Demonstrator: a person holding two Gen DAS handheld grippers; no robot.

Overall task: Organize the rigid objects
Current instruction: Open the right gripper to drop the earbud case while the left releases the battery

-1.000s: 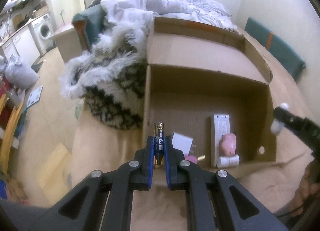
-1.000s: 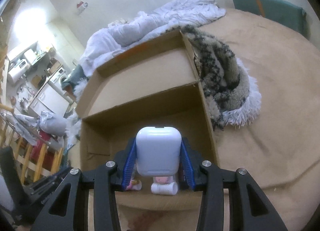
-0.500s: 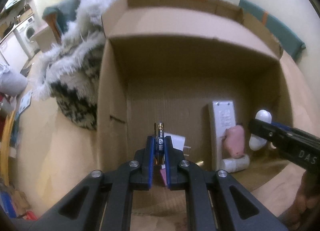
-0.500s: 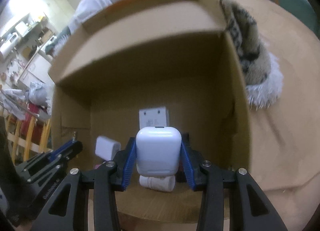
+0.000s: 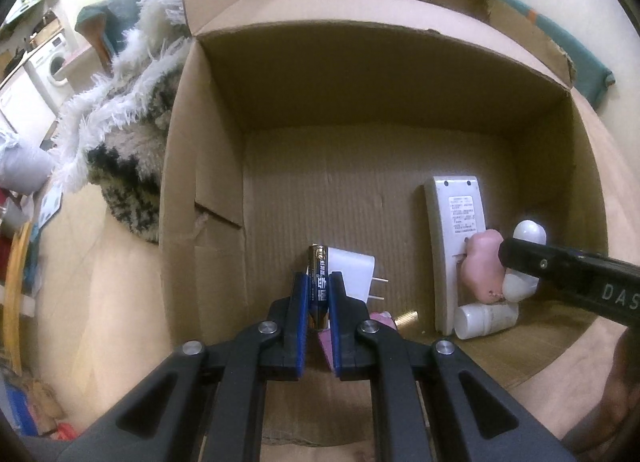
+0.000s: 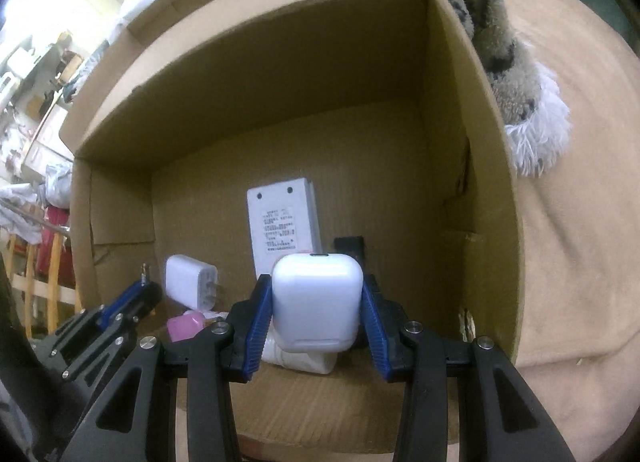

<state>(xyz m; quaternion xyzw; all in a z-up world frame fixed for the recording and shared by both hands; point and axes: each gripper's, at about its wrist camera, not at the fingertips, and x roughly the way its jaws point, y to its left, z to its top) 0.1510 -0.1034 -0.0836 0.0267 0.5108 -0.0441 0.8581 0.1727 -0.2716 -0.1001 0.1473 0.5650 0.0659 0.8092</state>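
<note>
**Both grippers loaded inside the box**

Left gripper [image 5: 318, 294] clamps an upright battery [image 5: 319, 282] – over the cardboard box [image 5: 208, 189] floor, by the white charger [image 5: 352, 274]. Right gripper [image 6: 316, 314] squeezes a white earbud case [image 6: 317, 302] – just before the remote [image 6: 284, 221].

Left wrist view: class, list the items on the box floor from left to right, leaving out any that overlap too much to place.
white charger → small brass piece → white remote → pink toy
</note>
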